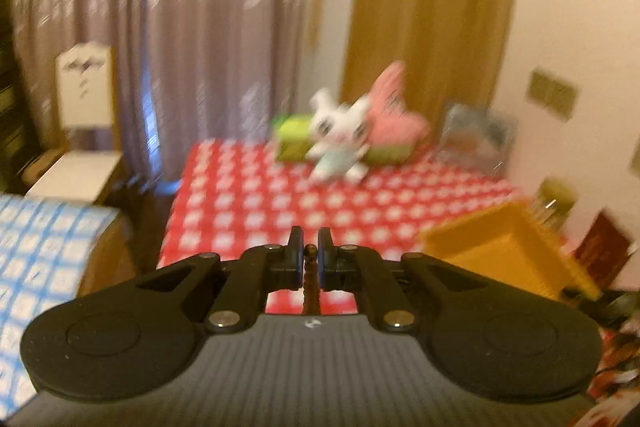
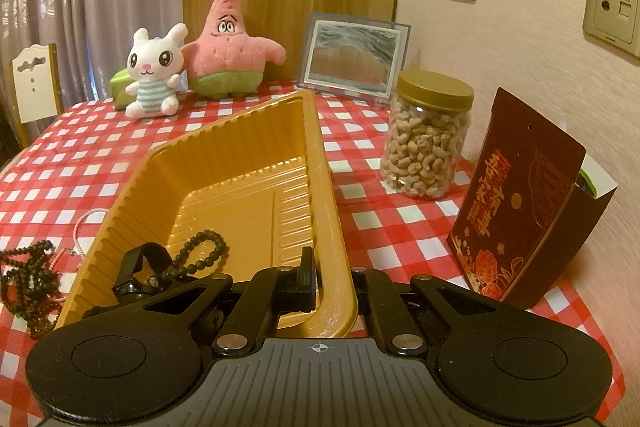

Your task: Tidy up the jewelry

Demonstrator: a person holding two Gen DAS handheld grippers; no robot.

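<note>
In the left wrist view, my left gripper (image 1: 310,243) is raised over the red checked table and shut on a thin brown bead strand (image 1: 309,281) that hangs down between the fingers. The golden plastic tray (image 1: 508,255) lies to its right. In the right wrist view, my right gripper (image 2: 333,269) is shut on the tray's near right rim (image 2: 336,227), one finger inside and one outside. A dark bead bracelet (image 2: 205,251) and a black strap (image 2: 138,269) lie in the tray. Left of the tray, a dark bead necklace pile (image 2: 28,279) and a pink bead strand (image 2: 82,227) rest on the cloth.
Two plush toys (image 2: 192,55) and a framed picture (image 2: 354,57) stand at the back of the table. A jar of cashews (image 2: 426,143) and a dark red box (image 2: 520,203) stand right of the tray, by the wall. A white chair (image 1: 80,131) stands off the table's left edge.
</note>
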